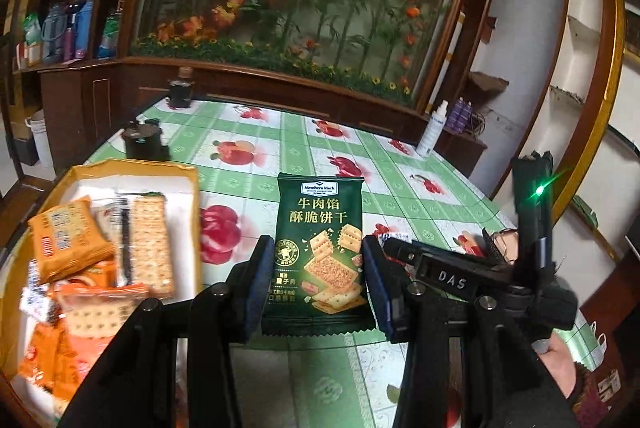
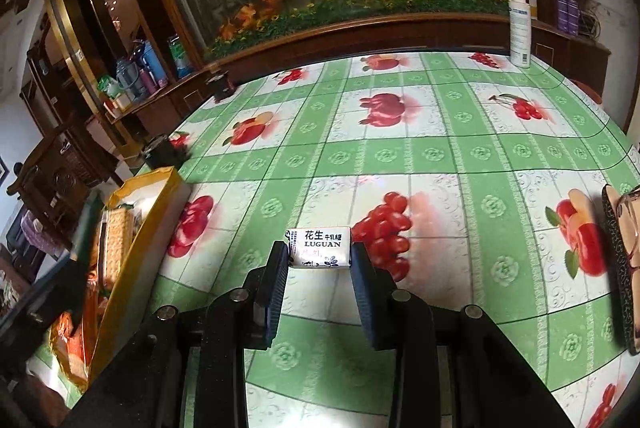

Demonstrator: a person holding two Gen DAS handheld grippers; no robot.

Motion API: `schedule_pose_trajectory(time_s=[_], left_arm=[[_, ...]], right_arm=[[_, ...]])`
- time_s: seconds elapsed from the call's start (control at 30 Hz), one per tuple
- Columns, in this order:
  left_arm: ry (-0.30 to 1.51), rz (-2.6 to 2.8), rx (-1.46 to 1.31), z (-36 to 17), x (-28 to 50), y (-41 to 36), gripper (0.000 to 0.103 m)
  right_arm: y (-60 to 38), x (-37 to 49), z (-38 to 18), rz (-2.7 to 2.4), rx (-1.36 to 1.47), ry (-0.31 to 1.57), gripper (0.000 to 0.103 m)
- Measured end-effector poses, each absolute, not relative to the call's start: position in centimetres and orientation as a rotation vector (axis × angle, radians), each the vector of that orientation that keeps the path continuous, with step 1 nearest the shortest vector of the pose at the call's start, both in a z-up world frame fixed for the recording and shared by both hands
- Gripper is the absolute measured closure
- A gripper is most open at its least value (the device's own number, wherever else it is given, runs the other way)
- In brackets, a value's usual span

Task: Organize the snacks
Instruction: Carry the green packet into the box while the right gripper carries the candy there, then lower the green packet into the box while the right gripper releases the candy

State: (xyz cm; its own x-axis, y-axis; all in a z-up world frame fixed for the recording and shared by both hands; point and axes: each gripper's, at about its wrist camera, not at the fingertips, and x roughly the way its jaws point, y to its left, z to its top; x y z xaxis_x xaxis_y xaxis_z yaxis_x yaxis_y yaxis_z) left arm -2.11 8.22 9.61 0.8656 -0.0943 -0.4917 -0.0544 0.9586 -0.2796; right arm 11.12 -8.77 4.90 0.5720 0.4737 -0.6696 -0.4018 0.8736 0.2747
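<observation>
Left tongs point(image 1: 316, 288) pinch a light, crushable cracker packet point(image 1: 320, 252) beside the box point(image 1: 192, 187); right tongs point(image 2: 320, 268) squeeze a small soft candy point(image 2: 319, 247) by its ends.

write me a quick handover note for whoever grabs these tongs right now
Left tongs: shut on the green cracker packet, held above the table.
Right tongs: shut on the small white peanut candy, also above the table.
Yellow box at the left already holds several orange cracker packs and other crackers.
Left to do: both held snacks look bound for the box; no other loose snacks in view on the tablecloth.
</observation>
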Motion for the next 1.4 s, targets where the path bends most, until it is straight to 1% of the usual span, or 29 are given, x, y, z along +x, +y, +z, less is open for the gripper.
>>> schedule_pose_trajectory(time_s=[0.1,0.23,0.4,0.57,0.73,0.9,1.1,1.4], left_arm=[[0.510,0.001,-0.296,10.2,-3.5,9.4,0.060],[0.479,0.044,-0.317,11.0,-6.2,12.1,0.059],[0.462,0.090,-0.323,11.5,-8.8,14.5,0.059],[0.465,0.145,-0.338,10.4,-11.5,17.4,0.059],[0.488,0.219,-0.382,8.3,-13.7,21.0,0.059],[0.526,0.255,-0.445,6.1,-14.0,23.3,0.059],[0.554,0.219,-0.472,4.9,-13.7,23.2,0.059],[0.583,0.187,-0.555,4.1,-12.4,23.7,0.059]], right_arm=[[-7.6,10.2,5.1,0.538,0.103,0.820,0.069],[-5.9,8.4,6.2,0.567,0.104,0.783,0.069],[-2.0,6.5,6.9,0.639,0.096,0.777,0.068],[1.6,4.8,7.6,0.708,0.067,0.772,0.068],[5.1,3.4,8.2,0.771,0.037,0.768,0.068],[9.3,2.9,7.9,0.831,0.019,0.792,0.068],[13.2,3.1,6.0,0.847,-0.042,0.840,0.068],[14.1,2.9,4.7,0.862,-0.126,0.836,0.068]])
